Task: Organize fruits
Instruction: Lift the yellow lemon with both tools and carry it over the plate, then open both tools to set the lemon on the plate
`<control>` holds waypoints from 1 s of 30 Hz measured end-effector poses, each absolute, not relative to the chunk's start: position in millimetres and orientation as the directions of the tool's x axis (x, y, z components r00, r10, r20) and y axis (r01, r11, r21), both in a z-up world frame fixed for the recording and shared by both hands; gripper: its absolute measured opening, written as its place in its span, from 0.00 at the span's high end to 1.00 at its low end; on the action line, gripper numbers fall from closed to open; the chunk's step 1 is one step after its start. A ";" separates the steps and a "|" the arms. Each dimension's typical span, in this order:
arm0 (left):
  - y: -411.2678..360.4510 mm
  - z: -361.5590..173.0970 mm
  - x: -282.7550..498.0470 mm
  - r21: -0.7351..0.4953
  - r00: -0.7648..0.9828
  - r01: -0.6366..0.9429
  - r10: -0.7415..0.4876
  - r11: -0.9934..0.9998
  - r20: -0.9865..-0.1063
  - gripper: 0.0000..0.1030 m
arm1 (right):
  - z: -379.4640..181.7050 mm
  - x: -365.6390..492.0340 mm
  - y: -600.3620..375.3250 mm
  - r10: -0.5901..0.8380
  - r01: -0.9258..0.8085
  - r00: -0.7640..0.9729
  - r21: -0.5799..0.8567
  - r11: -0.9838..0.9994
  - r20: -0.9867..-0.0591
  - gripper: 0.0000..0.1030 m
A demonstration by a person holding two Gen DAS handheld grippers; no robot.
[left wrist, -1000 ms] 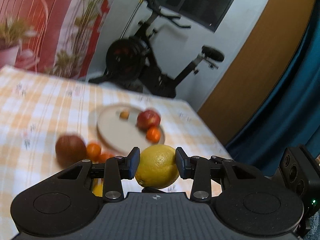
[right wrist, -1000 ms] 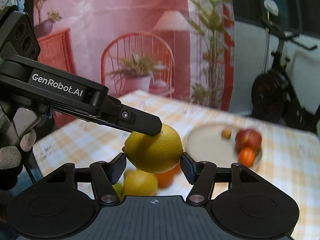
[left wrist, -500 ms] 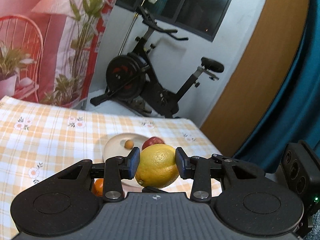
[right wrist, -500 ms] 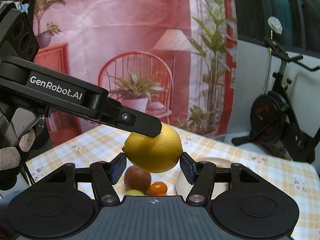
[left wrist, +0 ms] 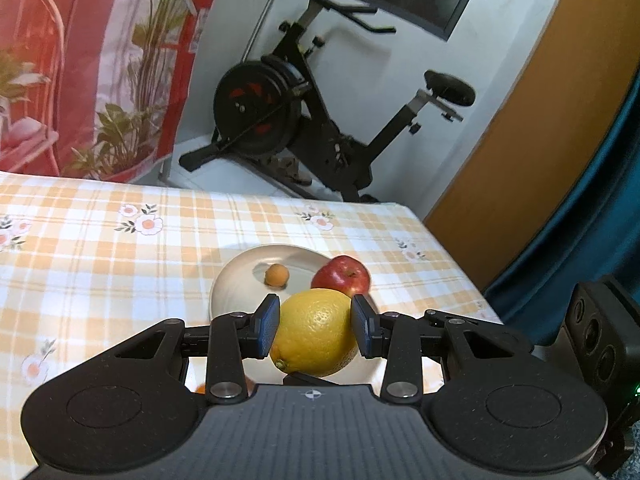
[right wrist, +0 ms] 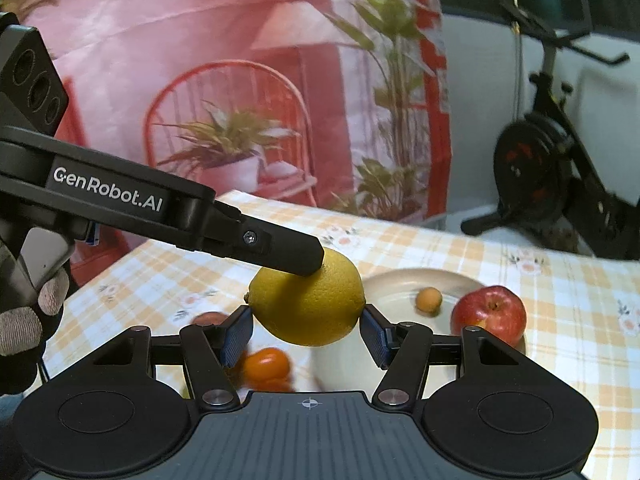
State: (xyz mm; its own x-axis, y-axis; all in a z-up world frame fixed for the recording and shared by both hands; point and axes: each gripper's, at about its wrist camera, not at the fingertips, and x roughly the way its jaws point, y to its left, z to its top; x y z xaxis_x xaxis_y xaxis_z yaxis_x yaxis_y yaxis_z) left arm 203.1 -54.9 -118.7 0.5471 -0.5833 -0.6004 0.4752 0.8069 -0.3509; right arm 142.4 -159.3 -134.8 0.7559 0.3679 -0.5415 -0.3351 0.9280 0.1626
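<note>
One yellow lemon [left wrist: 316,330] is gripped by both grippers in the air above the table. My left gripper [left wrist: 316,333] is shut on its sides. In the right wrist view my right gripper [right wrist: 306,338] is shut on the two ends of the lemon [right wrist: 306,300], and a left finger [right wrist: 280,254] lies across its top. Just beyond the lemon stands a pale plate [left wrist: 240,268] with a red apple [left wrist: 340,276] and a small orange fruit [left wrist: 276,275]. The right wrist view shows the same plate [right wrist: 400,276], apple [right wrist: 488,314] and small fruit [right wrist: 429,300].
Tangerines [right wrist: 266,364] and a blurred brown fruit [right wrist: 208,318] lie on the checked tablecloth [left wrist: 100,264] left of the plate. A gloved hand [right wrist: 24,320] holds the left gripper. An exercise bike [left wrist: 304,120] stands past the table's far edge, with a printed curtain at the left.
Both grippers have carried the lemon together toward the plate, which now lies close behind it. The loose tangerines and brown fruit have slipped low and left in view.
</note>
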 end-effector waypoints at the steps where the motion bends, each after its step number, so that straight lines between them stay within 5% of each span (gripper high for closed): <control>1: -57.3 -121.9 210.6 -0.354 0.541 0.474 -0.583 0.807 -0.606 0.60 | -138.7 151.3 -161.8 0.364 -0.328 0.752 0.168 0.930 -0.549 0.47; 16: -71.1 -166.5 291.6 -0.367 0.476 0.406 -0.536 0.837 -0.697 0.60 | -192.9 244.9 -172.6 0.315 -0.251 0.678 0.194 0.948 -0.664 0.47; 30: -70.6 -169.1 303.3 -0.389 0.493 0.371 -0.534 0.843 -0.687 0.62 | -188.8 264.6 -166.2 0.199 -0.234 0.709 0.042 0.971 -0.677 0.52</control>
